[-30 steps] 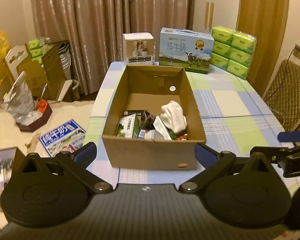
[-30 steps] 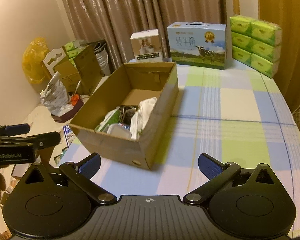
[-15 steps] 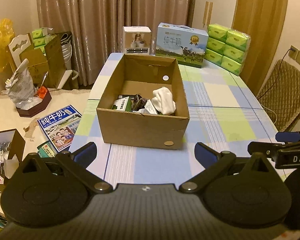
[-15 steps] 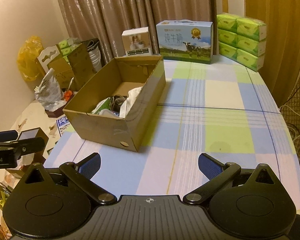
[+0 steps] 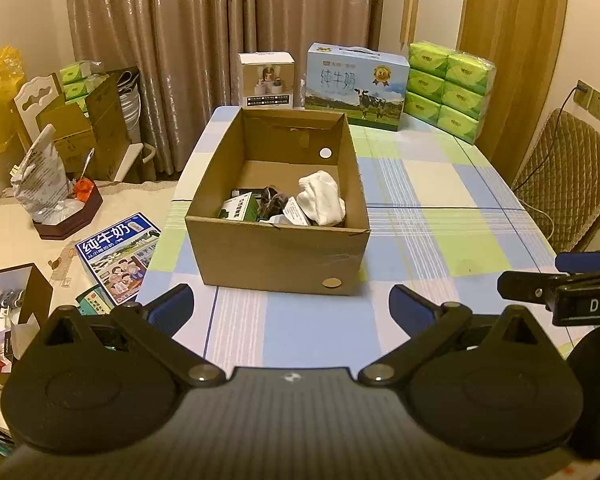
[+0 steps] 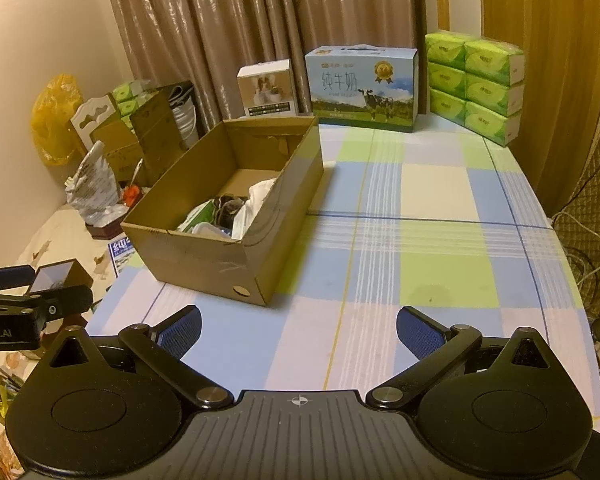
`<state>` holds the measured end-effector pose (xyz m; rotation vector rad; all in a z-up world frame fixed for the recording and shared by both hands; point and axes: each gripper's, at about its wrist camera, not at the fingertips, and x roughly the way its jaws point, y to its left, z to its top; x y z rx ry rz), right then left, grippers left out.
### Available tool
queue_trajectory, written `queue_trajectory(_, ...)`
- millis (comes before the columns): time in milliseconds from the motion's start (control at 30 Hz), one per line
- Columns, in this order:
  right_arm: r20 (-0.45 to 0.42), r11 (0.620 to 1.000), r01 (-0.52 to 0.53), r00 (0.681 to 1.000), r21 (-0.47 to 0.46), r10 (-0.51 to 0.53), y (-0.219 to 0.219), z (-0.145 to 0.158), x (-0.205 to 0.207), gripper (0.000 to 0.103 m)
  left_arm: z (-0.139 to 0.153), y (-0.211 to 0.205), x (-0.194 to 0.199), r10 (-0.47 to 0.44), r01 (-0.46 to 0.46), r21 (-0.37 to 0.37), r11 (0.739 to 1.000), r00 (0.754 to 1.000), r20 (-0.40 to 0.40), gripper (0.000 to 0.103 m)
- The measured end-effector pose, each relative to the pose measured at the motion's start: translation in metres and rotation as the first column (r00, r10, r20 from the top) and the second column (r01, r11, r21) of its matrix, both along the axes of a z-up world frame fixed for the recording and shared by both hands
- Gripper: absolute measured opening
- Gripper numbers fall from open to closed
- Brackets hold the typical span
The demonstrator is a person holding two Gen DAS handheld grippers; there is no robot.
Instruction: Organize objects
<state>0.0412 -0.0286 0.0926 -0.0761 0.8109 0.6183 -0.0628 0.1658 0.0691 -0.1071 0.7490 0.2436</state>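
An open cardboard box (image 5: 278,256) (image 6: 204,260) stands on the checked tablecloth (image 5: 440,236) (image 6: 420,216). Inside it lie a white sock (image 5: 322,200) (image 6: 260,196), a green-and-white carton (image 5: 240,208), a dark crumpled item (image 5: 274,204) and small packets. My left gripper (image 5: 290,310) hangs open above the table's near edge, well short of the box, holding nothing. My right gripper (image 6: 298,330) is open and empty too, to the right of the box. Each gripper shows at the other view's edge.
At the table's far end stand a small white box (image 5: 266,80), a blue milk carton case (image 5: 356,86) and stacked green tissue packs (image 5: 448,88). A quilted chair (image 5: 568,184) is at the right. Boxes, bags and a milk leaflet (image 5: 118,256) clutter the floor at the left.
Both grippers have pulled back from the box toward the table's near edge, so the box looks smaller and farther. Both stayed open. The box contents have not moved.
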Motion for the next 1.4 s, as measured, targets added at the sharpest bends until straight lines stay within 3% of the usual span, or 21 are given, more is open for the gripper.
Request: queue_trajectory(1400,-0.015,1.000,0.002,1.000,-0.005,-0.002,0.0006,-0.0064,0.0014,0.101,-0.0102,-0.0024,0.0068,-0.008,0.008,-0.026,1.000,1.000,0.003,0.102)
